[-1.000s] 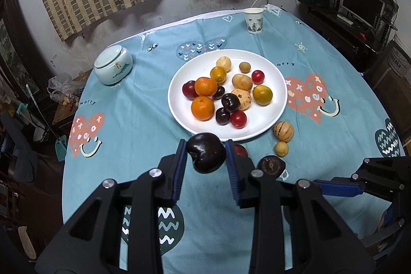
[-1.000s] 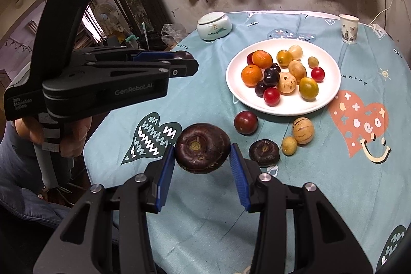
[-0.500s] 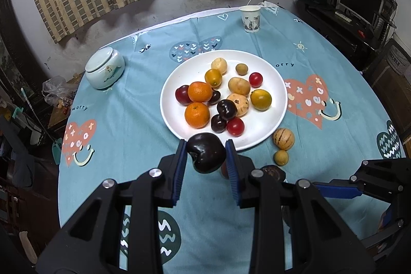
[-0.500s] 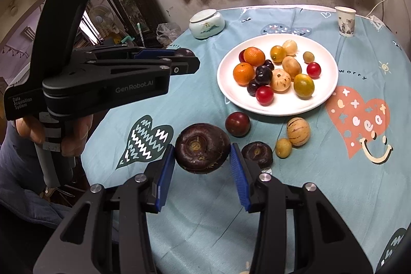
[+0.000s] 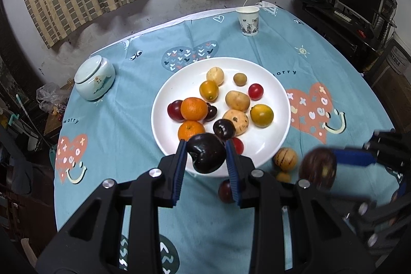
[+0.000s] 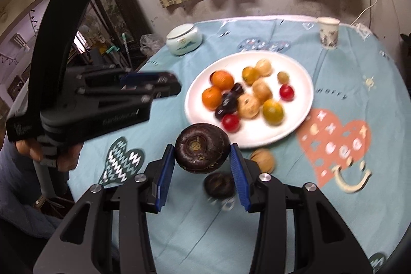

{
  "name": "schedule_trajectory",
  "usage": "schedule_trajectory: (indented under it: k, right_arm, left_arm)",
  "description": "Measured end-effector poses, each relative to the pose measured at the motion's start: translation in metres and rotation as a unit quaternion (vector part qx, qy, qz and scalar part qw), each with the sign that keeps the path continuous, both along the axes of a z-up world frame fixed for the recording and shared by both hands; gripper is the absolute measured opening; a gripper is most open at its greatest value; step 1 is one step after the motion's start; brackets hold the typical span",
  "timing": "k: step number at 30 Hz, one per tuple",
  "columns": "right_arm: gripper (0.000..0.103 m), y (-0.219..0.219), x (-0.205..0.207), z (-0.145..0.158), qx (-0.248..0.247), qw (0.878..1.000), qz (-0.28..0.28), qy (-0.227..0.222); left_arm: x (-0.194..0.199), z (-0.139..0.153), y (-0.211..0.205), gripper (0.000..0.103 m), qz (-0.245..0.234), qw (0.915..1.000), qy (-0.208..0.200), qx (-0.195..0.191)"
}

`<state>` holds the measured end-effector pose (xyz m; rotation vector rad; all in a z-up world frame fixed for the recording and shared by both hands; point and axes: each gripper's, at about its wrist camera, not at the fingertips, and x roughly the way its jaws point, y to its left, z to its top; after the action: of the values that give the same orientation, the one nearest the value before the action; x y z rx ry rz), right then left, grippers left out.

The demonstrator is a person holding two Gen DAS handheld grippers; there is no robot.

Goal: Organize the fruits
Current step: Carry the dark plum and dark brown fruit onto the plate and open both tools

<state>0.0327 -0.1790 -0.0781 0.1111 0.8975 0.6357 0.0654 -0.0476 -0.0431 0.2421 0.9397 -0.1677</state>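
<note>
My left gripper [image 5: 205,158] is shut on a dark purple fruit [image 5: 206,156] and holds it over the near rim of the white plate [image 5: 277,86], which carries oranges, yellow and red fruits. My right gripper [image 6: 203,153] is shut on a dark brown round fruit [image 6: 201,148], held above the cloth just in front of the plate [image 6: 303,68]. That fruit also shows blurred in the left wrist view [image 5: 317,167]. On the cloth lie a striped tan fruit [image 5: 285,157], a dark red fruit [image 5: 225,191] and another dark brown fruit [image 6: 218,184].
A round table with a blue patterned cloth [image 5: 115,145]. A pale lidded jar [image 5: 94,77] stands at the back left, a paper cup [image 5: 248,21] at the back. A desk with a monitor [image 5: 359,1] is to the right, curtains behind.
Both grippers have moved forward toward the plate with their fruits. The left one now hangs over the plate's near rim. The right gripper has come in fast; its view is blurred.
</note>
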Motion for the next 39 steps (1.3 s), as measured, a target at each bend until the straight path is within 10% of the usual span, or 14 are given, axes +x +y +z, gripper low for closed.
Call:
schedule_trajectory:
  k: [30,33,39]
  right_arm:
    - [0.045,0.017,0.134,-0.033,-0.097,0.995,-0.023,-0.015]
    - [0.071,0.016,0.149,-0.042,-0.109,0.993,-0.049,-0.009]
    - [0.072,0.006,0.147,-0.037,-0.109,0.992,-0.061,-0.026]
  left_arm:
    - [0.107,-0.055,0.014,0.032,0.054,0.9967,0.048,-0.037]
    - [0.11,-0.056,0.017,0.058,0.058,0.9963,0.044,-0.046]
    - [0.106,-0.045,0.028,0.059,0.068,0.9961,0.027,-0.05]
